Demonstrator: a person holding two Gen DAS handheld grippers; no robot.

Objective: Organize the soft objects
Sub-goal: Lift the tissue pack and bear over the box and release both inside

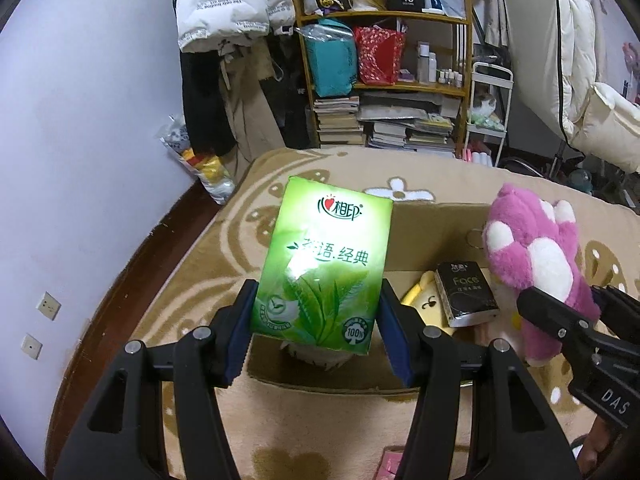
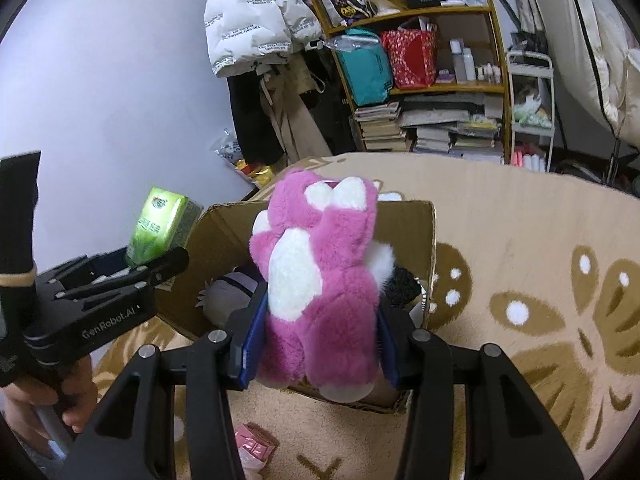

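Note:
My left gripper (image 1: 318, 320) is shut on a green tissue pack (image 1: 324, 264) and holds it above the left part of an open cardboard box (image 1: 432, 232). The pack also shows in the right wrist view (image 2: 160, 228). My right gripper (image 2: 318, 336) is shut on a pink and white plush paw (image 2: 320, 280) and holds it over the cardboard box (image 2: 412, 228). The paw also shows in the left wrist view (image 1: 536, 256). Inside the box lie a black tissue pack (image 1: 466, 294), a yellow plush (image 1: 424, 304) and a grey plush (image 2: 230, 296).
The box stands on a beige patterned blanket (image 2: 520, 260). A small pink packet (image 2: 254, 446) lies on the blanket in front of the box. A wooden shelf (image 1: 384, 80) with books and bags, hanging coats (image 1: 228, 12) and a white cart (image 1: 490, 108) stand behind.

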